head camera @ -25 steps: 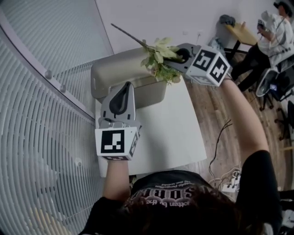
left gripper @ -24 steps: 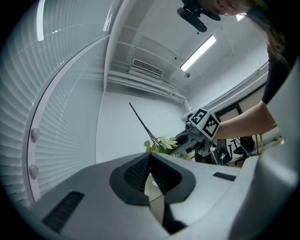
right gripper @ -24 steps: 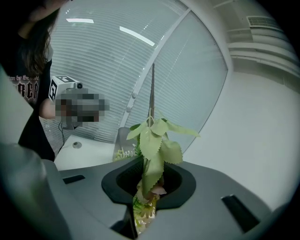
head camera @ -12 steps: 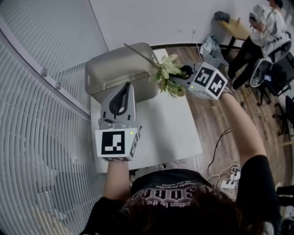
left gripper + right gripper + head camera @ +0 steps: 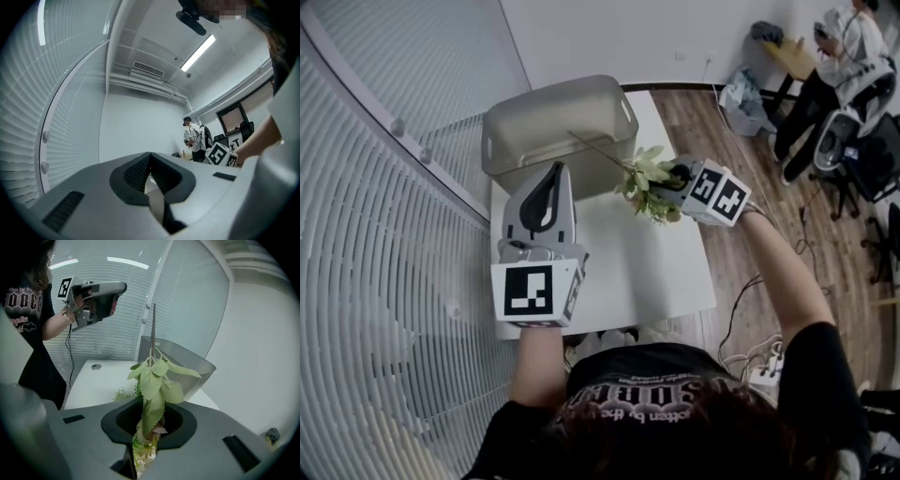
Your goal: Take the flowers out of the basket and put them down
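- White desk (image 5: 661,272) in the middle, wood floor (image 5: 750,225) to its right.
- Curved glass wall with blinds (image 5: 366,244) on the left; plain white wall (image 5: 600,37) at the far end.
- Far right: small table (image 5: 792,61), office chairs (image 5: 848,150), a person (image 5: 853,42).
- Cables and power strip (image 5: 766,375) on the floor, near right.
- Ceiling strip light (image 5: 198,52) lit, air vent (image 5: 147,69) beside it.

The left tool (image 5: 555,174) sits left of centre in the head view on a bent arm, pointing toward the frame's top, its jaws together and empty. The right tool (image 5: 675,176), right of centre on an outstretched arm, angles down-left, jaws clamped on flowers (image 5: 645,174).
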A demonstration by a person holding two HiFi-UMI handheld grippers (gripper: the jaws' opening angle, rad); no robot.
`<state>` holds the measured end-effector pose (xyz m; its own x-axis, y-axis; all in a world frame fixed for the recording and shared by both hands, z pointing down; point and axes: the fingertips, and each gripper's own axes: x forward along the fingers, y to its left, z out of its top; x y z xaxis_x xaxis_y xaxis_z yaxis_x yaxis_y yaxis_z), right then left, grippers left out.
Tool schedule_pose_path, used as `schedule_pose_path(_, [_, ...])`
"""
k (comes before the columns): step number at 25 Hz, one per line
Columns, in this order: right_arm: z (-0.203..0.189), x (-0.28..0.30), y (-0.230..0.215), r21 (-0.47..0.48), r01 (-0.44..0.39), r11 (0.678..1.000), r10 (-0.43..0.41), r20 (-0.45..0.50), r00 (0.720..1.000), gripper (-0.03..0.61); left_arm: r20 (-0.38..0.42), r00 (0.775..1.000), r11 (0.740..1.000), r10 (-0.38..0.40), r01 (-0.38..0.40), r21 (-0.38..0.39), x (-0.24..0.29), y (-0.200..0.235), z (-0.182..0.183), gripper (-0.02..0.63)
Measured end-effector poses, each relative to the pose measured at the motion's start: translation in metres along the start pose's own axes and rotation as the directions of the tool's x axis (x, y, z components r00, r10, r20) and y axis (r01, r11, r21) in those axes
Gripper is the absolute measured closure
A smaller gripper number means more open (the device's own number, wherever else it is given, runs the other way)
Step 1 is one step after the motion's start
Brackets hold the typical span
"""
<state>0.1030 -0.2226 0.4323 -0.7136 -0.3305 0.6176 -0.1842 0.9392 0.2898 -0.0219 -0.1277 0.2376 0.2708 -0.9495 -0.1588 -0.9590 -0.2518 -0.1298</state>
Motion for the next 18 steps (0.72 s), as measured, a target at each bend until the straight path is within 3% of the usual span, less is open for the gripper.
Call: schedule_pose_path(18, [-0.054, 0.058, 0.067, -0.023, -0.131, 0.991, 0.127, -0.141, 0.982, 0.483, -0.046, 0.999, 1.000, 0.009, -0.009, -0.004, -0.008, 0.005, -0.013, 0.612])
